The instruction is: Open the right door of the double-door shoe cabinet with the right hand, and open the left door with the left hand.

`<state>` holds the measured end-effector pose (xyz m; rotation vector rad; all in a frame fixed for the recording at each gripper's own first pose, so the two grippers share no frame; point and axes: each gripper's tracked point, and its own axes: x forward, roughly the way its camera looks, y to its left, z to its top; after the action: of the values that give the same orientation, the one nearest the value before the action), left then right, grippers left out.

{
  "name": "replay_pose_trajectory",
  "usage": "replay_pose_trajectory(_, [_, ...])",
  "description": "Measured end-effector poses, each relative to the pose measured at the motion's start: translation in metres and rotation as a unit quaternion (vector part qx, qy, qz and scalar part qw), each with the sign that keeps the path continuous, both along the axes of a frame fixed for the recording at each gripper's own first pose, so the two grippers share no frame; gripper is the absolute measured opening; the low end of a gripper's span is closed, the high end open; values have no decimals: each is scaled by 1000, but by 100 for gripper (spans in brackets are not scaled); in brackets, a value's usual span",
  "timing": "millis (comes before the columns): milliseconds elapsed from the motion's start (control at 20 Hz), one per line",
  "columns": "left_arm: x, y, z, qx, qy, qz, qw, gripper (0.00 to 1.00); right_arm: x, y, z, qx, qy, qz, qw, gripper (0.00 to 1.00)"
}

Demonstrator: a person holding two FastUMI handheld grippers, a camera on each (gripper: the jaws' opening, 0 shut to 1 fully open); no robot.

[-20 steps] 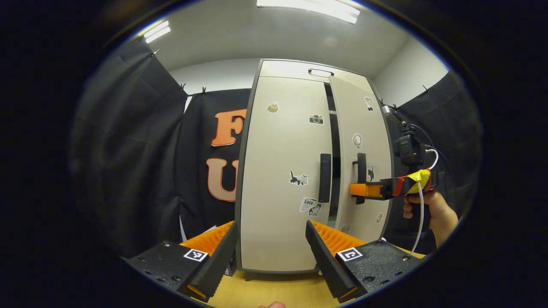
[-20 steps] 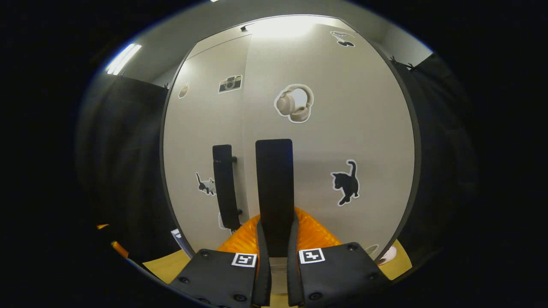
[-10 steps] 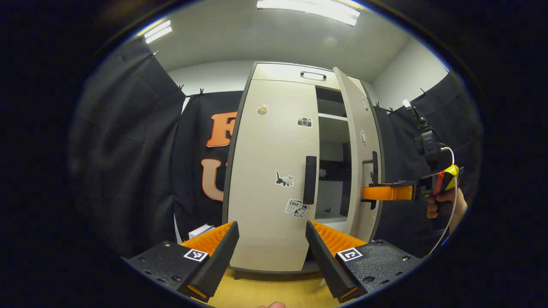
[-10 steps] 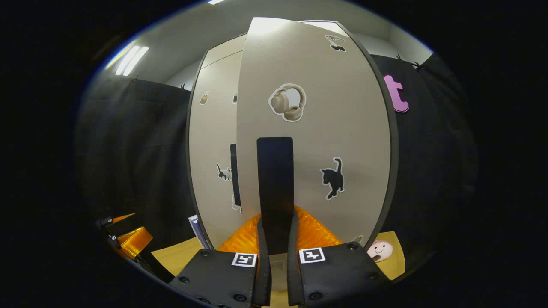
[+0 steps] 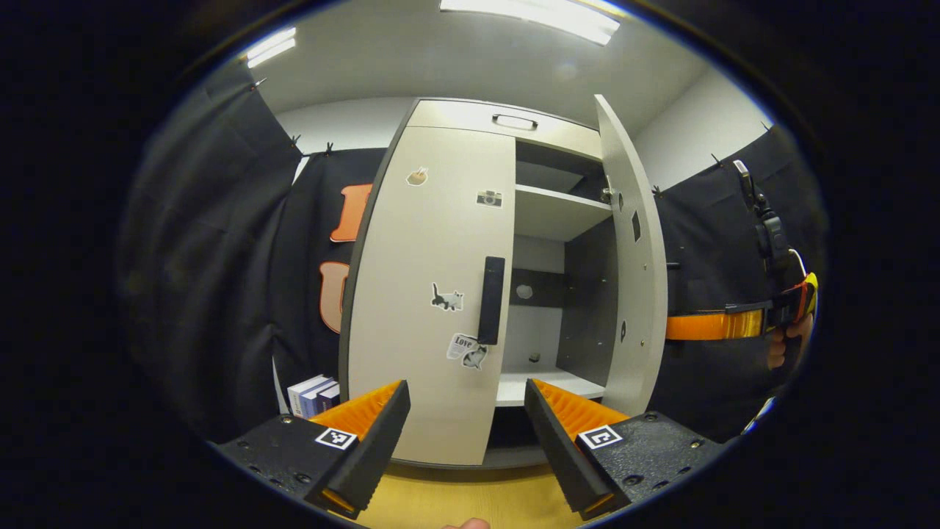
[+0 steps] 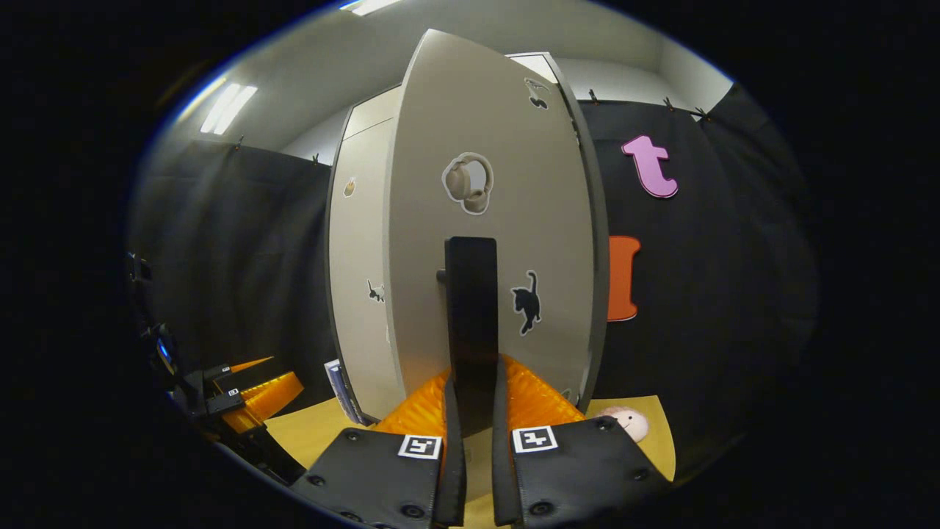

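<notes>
Apparently two doors: right door [image 5: 631, 257] open, left door [image 5: 429, 294] closed

You see the shoe cabinet [image 5: 470, 121] in pale beige with a dark grey frame. Its left door [image 5: 426, 294] carries a black handle [image 5: 490, 300], a black-and-white cat sticker [image 5: 447, 298] and a grey camera sticker [image 5: 489, 198]. The right door [image 6: 492, 220] shows a black handle [image 6: 471, 323], a black cat sticker [image 6: 527, 301] and a beige headphone sticker [image 6: 467, 182]. Inside, the shelf [image 5: 551, 213] is white and the side wall dark grey. The table [image 5: 455, 503] is light yellow wood.
</notes>
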<state>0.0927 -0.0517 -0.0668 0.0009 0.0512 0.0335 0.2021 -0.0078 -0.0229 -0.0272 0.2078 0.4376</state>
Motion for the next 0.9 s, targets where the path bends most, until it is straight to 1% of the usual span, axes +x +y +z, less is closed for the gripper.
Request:
replay_pose_trajectory(200, [6, -21, -7, -14, 5, -21, 1000, 94, -5, -35, 7, 4, -5, -20, 1000, 21])
replay_pose_trajectory(300, [7, -28, -9, -19, 6, -26, 999, 94, -6, -46, 8, 12, -5, -28, 1000, 21])
replay_pose_trajectory(500, [7, -39, -8, -27, 10, -40, 999, 94, -4, -60, 10, 4, -21, -50, 999, 21])
replay_pose_trajectory(650, [3, -37, -6, -23, 8, -38, 999, 94, -1, -72, 11, 3, -26, -73, 997, 20])
replay_pose_trajectory(900, [-2, -28, -3, -19, 8, -25, 999, 94, 1, -85, 13, -1, -34, -96, 995, 20])
